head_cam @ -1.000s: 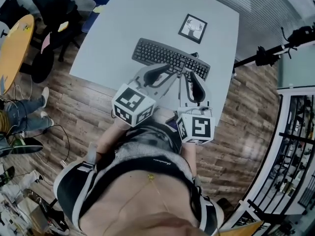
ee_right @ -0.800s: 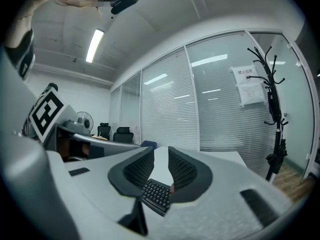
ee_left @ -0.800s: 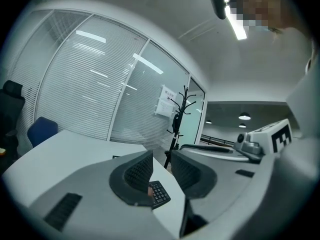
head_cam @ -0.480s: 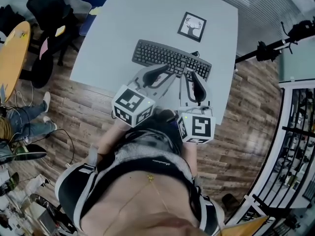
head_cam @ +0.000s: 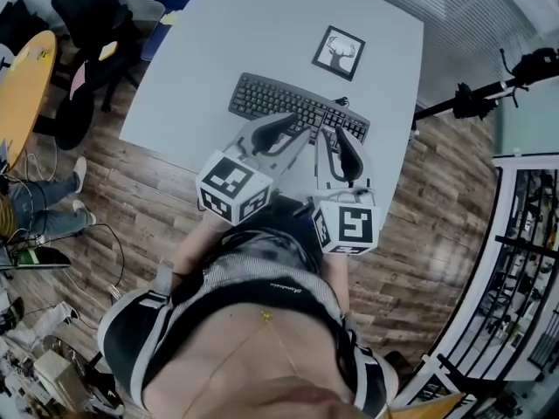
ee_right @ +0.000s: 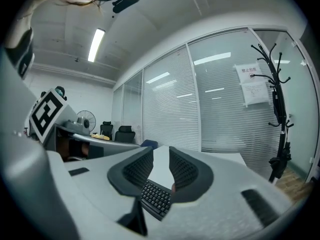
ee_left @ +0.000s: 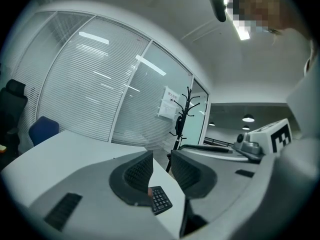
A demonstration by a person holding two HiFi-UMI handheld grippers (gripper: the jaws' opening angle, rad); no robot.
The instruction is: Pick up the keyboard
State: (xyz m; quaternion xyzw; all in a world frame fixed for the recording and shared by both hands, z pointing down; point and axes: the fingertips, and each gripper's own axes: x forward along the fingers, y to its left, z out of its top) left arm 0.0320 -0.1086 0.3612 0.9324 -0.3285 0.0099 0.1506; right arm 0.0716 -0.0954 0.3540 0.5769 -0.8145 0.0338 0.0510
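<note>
Long black keyboard point(head_cam: 297, 107) lies slanted on pale grey tabletop point(head_cam: 262, 24). Small black-framed deer picture point(head_cam: 339, 52) sits at 1 o'clock from it. Left claw point(head_cam: 297, 122) at keyboard's 6 o'clock edge, jaws pinched close, nothing in them. Right claw point(head_cam: 335, 135) at 5 o'clock edge, jaws just been opening, small gap, nothing in it. Keys show below both claws.
</note>
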